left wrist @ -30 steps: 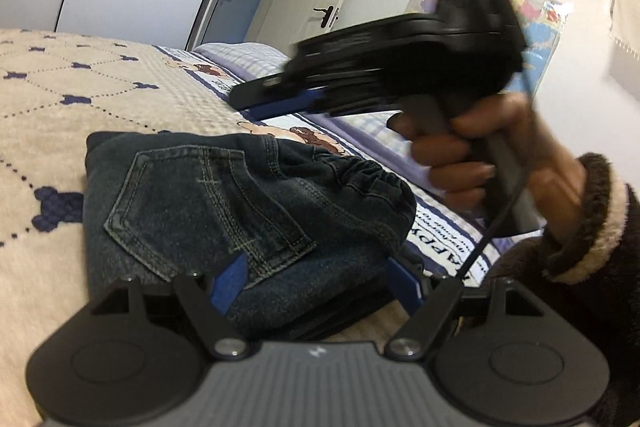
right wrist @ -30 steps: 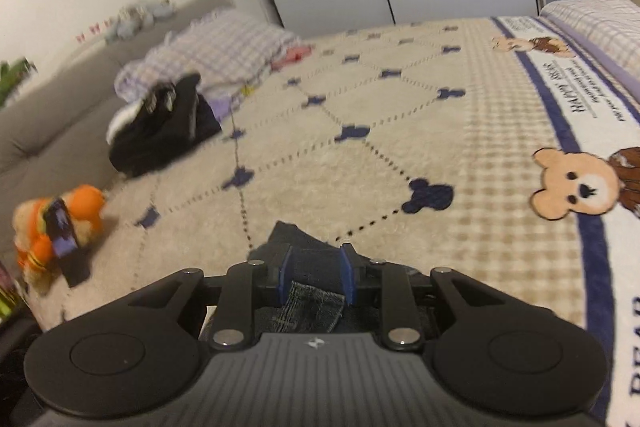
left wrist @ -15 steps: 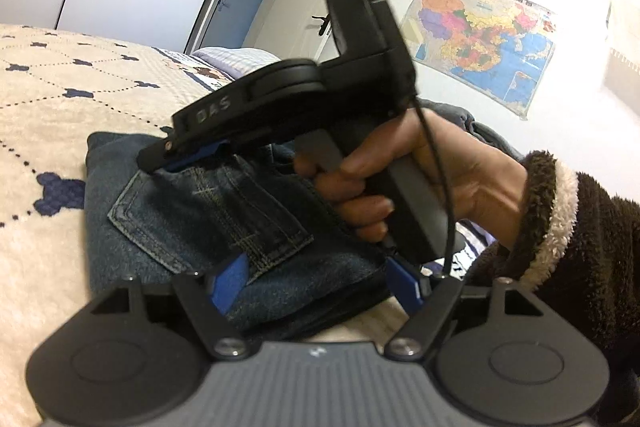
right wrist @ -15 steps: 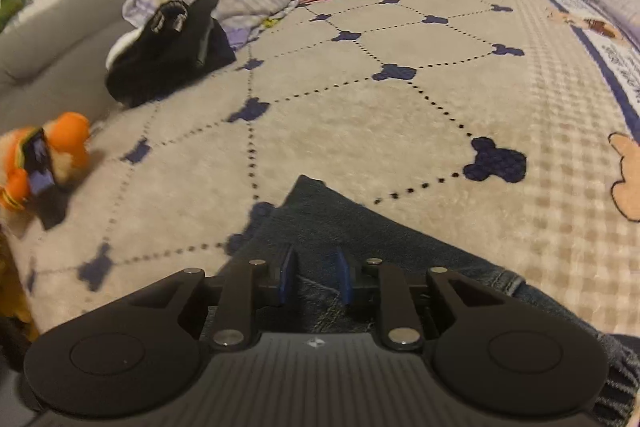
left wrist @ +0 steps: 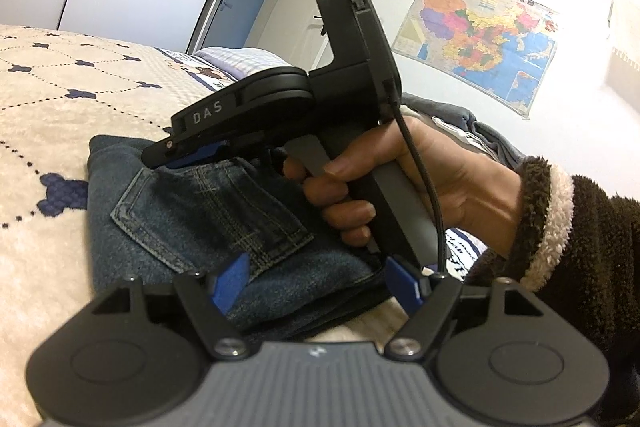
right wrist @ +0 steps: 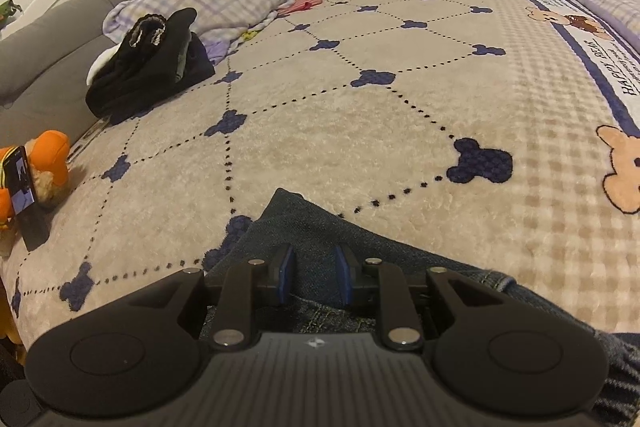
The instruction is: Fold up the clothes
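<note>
One "DAS" mark, right tool (left wrist: 188,157)

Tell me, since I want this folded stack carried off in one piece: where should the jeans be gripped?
Probably at the thick layered edge of the jeans nearest the left gripper, coming in low along the blanket. All layers end there, so wide jaws could pinch the whole bundle; the flat pocket face offers no hold.
</note>
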Available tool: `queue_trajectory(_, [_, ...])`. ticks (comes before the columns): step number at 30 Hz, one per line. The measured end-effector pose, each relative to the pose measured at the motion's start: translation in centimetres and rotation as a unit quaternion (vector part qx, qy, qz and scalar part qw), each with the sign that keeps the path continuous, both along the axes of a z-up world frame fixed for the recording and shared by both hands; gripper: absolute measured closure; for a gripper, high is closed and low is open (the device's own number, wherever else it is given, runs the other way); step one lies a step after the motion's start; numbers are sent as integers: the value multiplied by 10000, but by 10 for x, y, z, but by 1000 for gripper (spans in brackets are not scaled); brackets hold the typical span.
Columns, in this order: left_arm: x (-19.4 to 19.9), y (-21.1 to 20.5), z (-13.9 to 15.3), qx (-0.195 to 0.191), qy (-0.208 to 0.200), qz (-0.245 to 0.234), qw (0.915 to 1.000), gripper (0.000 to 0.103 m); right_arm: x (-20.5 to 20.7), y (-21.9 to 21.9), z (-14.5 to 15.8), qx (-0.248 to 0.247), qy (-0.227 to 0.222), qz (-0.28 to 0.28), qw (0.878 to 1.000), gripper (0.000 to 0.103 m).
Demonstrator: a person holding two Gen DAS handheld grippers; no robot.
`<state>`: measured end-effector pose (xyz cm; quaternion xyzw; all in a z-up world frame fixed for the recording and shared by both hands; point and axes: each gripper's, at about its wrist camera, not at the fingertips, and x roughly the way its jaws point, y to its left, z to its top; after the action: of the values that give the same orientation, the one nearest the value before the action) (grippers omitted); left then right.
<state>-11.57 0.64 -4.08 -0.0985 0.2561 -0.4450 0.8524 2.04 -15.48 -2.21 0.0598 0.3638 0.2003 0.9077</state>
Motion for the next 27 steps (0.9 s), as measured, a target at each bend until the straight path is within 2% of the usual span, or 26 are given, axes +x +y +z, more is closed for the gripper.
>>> queue_trajectory(8, [3, 14, 5, -72, 101, -21, 9999, 27, -6, -6, 3, 201, 10, -141, 9997, 78])
queue_trajectory(16, [17, 26, 14, -366, 166, 209, 9990, 26, -15, -20, 12, 437, 43, -303, 9986, 75])
queue_trajectory(27, [42, 29, 16, -344, 210, 558, 9976, 26, -28, -47, 20, 607, 4, -587, 9964, 72])
